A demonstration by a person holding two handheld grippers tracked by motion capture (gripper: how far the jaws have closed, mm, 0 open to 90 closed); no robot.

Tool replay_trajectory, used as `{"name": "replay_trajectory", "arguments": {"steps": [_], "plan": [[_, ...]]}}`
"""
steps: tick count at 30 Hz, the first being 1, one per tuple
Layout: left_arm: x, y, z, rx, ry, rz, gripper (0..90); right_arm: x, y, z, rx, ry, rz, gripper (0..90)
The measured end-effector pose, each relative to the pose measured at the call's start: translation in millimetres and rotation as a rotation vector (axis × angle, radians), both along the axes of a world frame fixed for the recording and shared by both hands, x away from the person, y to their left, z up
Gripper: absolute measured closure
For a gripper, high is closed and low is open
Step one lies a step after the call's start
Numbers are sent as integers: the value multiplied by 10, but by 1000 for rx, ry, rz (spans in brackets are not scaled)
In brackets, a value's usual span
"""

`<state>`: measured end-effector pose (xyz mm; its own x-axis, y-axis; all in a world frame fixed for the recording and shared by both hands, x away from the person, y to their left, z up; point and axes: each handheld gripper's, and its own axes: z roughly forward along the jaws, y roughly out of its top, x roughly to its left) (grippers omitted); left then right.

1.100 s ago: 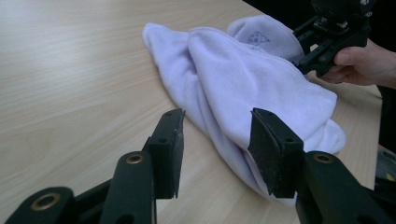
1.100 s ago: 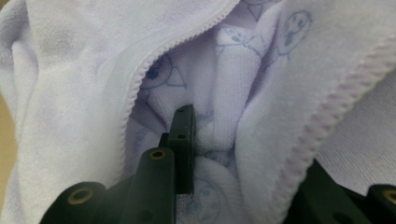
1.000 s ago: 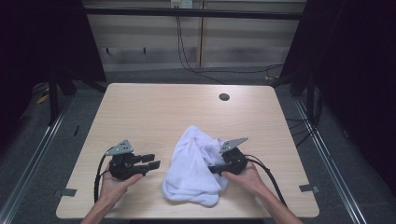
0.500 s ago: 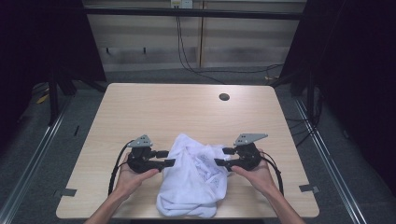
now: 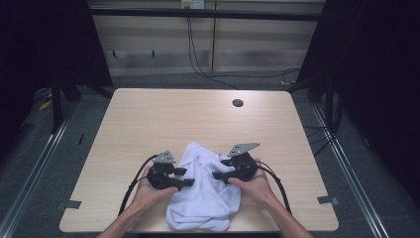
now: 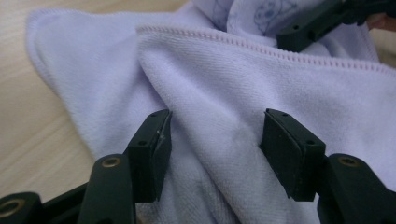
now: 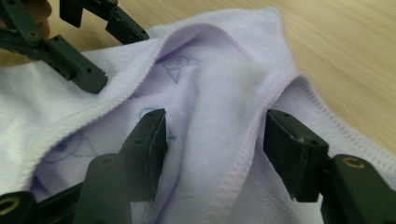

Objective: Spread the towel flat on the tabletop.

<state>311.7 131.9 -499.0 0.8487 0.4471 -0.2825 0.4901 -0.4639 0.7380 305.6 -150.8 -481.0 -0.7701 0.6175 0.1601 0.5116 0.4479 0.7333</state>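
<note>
At table's near edge (image 5: 277, 225), towel (image 5: 205, 196)

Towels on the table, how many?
1. The towel lies crumpled at the table's near edge, between the left tongs and right tongs. Its folds could hide another.

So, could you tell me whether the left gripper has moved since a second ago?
Yes. The left gripper has shifted rightward, away from the table's left edge, up to the white towel.

A pale wood surface (image 5: 148, 124) with rounded corners carries a crumpled white towel (image 5: 205, 198) at its near edge, centre. Near the far edge, right of centre, sits a small dark round hole (image 5: 237, 103).
</note>
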Motion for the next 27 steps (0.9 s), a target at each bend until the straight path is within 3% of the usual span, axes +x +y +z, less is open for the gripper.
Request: {"name": "replay_trajectory", "arguments": {"steps": [2,4,5,6,7,8,9,12,14,16,19,22,24,26,27], "plan": [[-19,-8,8,-21,23,-31,606,4,28,-98,-1,30,9,523],[-33,-10,18,-16,8,-29,743,-15,69,-144,-7,48,17,687],[-35,7,37,-29,11,-28,774,-13,80,-135,-4,42,12,793],[-35,7,37,-29,11,-28,787,-13,80,-135,-4,42,12,793],[-28,34,57,-32,3,-26,798,-11,68,-73,-4,44,-23,830],[-24,69,88,-52,0,-19,798,-11,68,-73,-4,44,-23,830],[-3,153,155,-102,-7,16,810,1,-12,-8,9,32,-78,833],[13,237,226,-136,-34,55,814,25,-123,48,26,24,-114,834],[36,313,277,-162,-45,81,815,50,-292,130,67,10,-160,834],[63,451,342,-217,-54,136,815,61,-498,229,95,-11,-215,832],[71,602,415,-257,-75,196,815,63,-702,311,137,-24,-260,825],[77,696,490,-268,-103,224,816,52,-849,372,161,-37,-297,816],[97,829,627,-316,-130,269,817,50,-905,421,171,-44,-309,809],[109,856,678,-317,-148,276,818,55,-963,515,186,-63,-326,806],[138,890,778,-319,-178,295,818,64,-990,566,194,-71,-332,806]]}}
